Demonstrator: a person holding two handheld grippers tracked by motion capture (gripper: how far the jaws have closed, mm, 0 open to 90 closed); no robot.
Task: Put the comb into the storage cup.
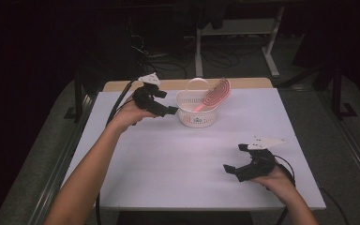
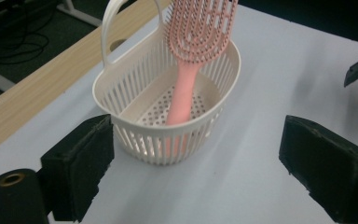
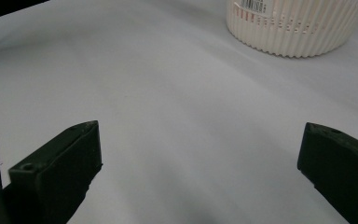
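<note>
Left gripper [image 1: 171, 110]: jaws apart, just beside slotted basket [image 2: 135, 100] holding pink hairbrush [image 2: 191, 56]. Right gripper [image 1: 236, 161]: jaws apart, well away from basket. Advice: straddle basket rim squarely before closing.

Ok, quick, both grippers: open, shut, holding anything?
Left gripper: open, empty, beside the basket.
Right gripper: open, empty, over bare table.

A barcode sticker [image 3: 255, 5] sits on the outer wall of the cream slotted plastic basket [image 3: 298, 32], at the top of the right gripper view. Its digits and a row of red marks below are too blurred to read. No other text is legible.
</note>
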